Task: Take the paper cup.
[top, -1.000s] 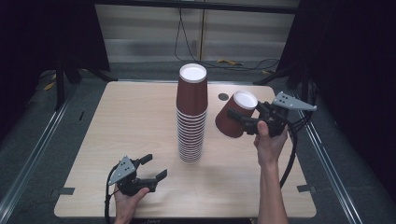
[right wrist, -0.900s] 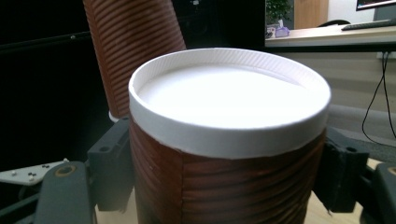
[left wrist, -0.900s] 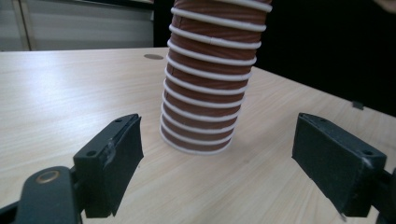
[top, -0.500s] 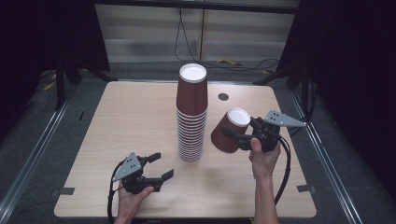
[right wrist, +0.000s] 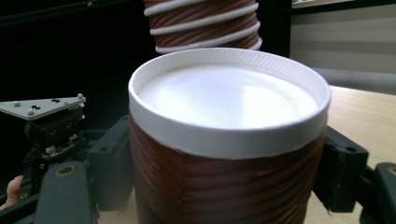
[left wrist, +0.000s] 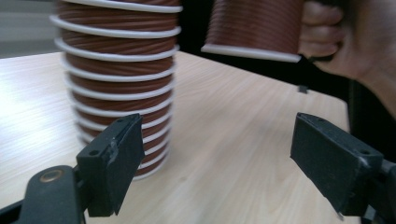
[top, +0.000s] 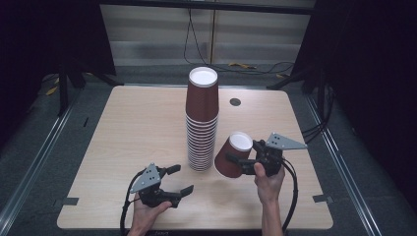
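We hold one brown ribbed paper cup (top: 234,156) clenched in right gripper (top: 241,162); tall stack of brown cups (top: 201,123) remains mid-desk; left gripper (top: 178,180) jaws released, empty.

The right hand-held gripper (top: 237,160) has come down and toward the person with the cup (top: 233,155) clamped between its jaws. A second ago the cup was up beside the upper part of the stack (top: 201,120), near the far right of the surface (top: 123,128); now it hangs tilted, low beside the stack's base, close over the surface. The left hand-held gripper (top: 180,180) has shifted a little rightward toward the stack, its jaws apart with nothing between them.
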Demonstrator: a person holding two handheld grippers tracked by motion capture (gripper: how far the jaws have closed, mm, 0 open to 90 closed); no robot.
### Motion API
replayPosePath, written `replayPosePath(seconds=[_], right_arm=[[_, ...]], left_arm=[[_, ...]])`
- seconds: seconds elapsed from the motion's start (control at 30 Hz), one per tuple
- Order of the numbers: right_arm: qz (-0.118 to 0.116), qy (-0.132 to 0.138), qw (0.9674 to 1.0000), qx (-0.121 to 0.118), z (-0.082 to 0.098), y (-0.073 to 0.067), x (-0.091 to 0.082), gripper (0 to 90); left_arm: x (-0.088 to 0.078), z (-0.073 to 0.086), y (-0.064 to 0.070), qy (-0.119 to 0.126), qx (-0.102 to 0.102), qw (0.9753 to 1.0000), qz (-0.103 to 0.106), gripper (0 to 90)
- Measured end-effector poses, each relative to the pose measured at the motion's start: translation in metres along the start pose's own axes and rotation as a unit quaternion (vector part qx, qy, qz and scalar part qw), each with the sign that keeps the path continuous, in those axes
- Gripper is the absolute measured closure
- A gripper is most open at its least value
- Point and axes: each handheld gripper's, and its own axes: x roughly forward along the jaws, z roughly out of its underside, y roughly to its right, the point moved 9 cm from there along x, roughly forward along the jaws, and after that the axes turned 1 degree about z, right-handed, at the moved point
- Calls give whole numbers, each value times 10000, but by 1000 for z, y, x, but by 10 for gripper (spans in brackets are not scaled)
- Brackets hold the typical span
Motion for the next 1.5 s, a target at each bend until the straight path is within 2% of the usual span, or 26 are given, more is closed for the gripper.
replayPosePath(seconds=[0.03,0.1,0.17,0.27,0.37,0.4,0.47,0.57,0.6,0.7,0.73,0.87,0.9,1.03,1.1,1.23,1.33,1.5], right_arm=[[-29,-8,10000,17,2,-1,1,217],[-58,-14,10000,6,4,-2,1,217],[-124,-37,9999,19,12,-6,1,217],[-260,-18,9996,106,19,-9,2,217],[-269,-57,9996,88,24,-11,3,217],[-292,-61,9995,86,25,-12,4,216],[-464,-79,9989,46,29,-20,7,216],[-550,-121,9984,-2,31,-25,11,217],[-658,-161,9977,2,34,-31,15,217],[-655,-246,9975,-25,37,-33,18,217],[-743,-214,9970,-17,37,-36,19,218],[-820,-263,9963,-30,41,-40,24,219],[-826,-265,9962,-21,42,-41,25,219],[-887,-256,9957,-46,43,-44,29,219],[-923,-326,9952,-56,46,-47,33,220],[-969,-295,9948,-40,47,-50,35,220],[-1063,-305,9938,-71,48,-54,39,220],[-1117,-316,9932,-127,48,-58,42,219]], left_arm=[[2,0,2,-13,20,10000,68,170],[4,0,3,-41,81,10000,-6,159],[7,-3,9,-33,167,9998,145,159],[11,-5,14,-49,229,9994,251,157],[15,-7,18,7,192,9993,335,156],[17,-7,20,-9,253,9990,360,155],[22,-9,23,-10,277,9987,429,154],[24,-8,26,-56,306,9986,437,154],[26,-8,28,-53,275,9982,521,155],[27,-7,28,-56,291,9982,517,155],[27,-7,27,-71,290,9983,493,155],[28,-6,25,-56,259,9983,512,154],[29,-6,24,-60,271,9985,463,155],[31,-4,24,-116,273,9980,557,115],[32,-4,24,-81,254,9976,633,108],[35,-6,24,0,208,9974,686,68],[38,-6,26,-68,304,9973,668,66],[42,-6,28,-169,280,9969,712,84]])
